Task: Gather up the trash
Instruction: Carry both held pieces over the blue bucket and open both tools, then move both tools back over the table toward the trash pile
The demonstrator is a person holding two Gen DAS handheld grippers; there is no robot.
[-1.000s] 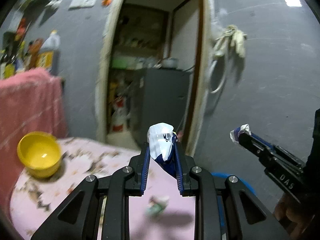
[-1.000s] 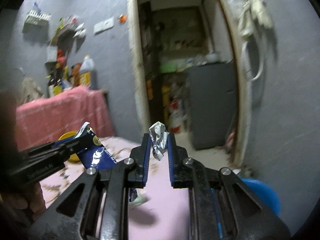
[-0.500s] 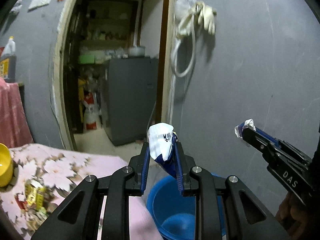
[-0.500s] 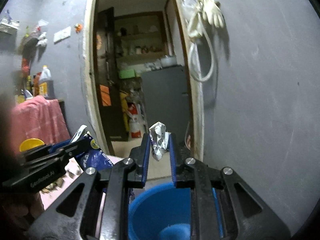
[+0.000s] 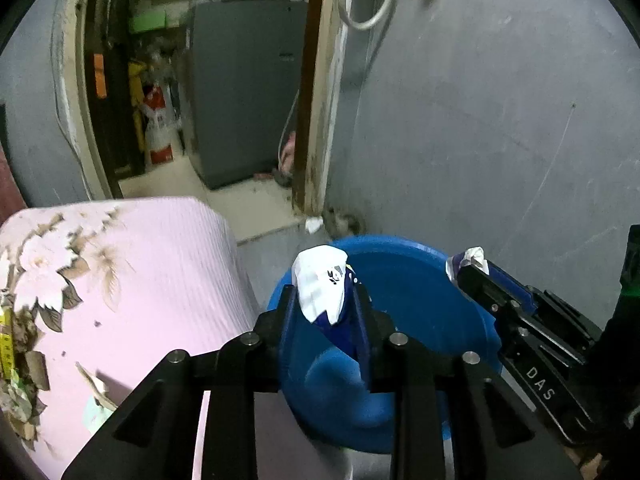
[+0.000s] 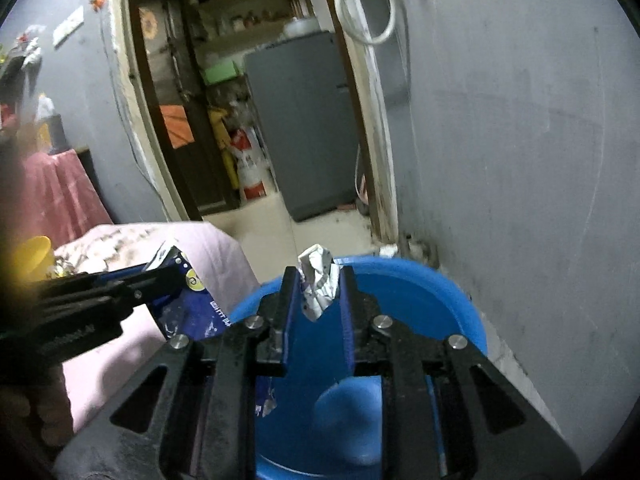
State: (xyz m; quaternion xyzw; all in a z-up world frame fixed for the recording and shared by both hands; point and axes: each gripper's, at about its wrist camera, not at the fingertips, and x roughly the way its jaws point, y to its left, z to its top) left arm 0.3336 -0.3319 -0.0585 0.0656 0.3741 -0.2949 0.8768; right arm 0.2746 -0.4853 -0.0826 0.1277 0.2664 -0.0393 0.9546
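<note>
Item one: a white and blue wrapper (image 5: 320,292), crumpled, pinched between the pads of the left gripper (image 5: 325,308); the jaws are opening at this moment, though the wrapper sits between them yet. It hangs above the near rim of a blue bucket (image 5: 420,280).

Item two: a small crumpled foil scrap (image 6: 318,282), clamped in the right gripper (image 6: 320,296), also over the bucket's mouth; these jaws look to be only just loosening.

Item three: the bucket, on the floor just beside a bed or table with a pink flowered cloth (image 5: 140,272), close to a grey wall (image 5: 500,120) and a doorway (image 5: 200,80).

Status, as judged: both pieces carried to the bin, drop in hand, neither yet inside. Remaining: more litter shows at the cloth's left edge (image 5: 16,360), and a white scrap (image 5: 313,224) lies on the floor by the door frame.
</note>
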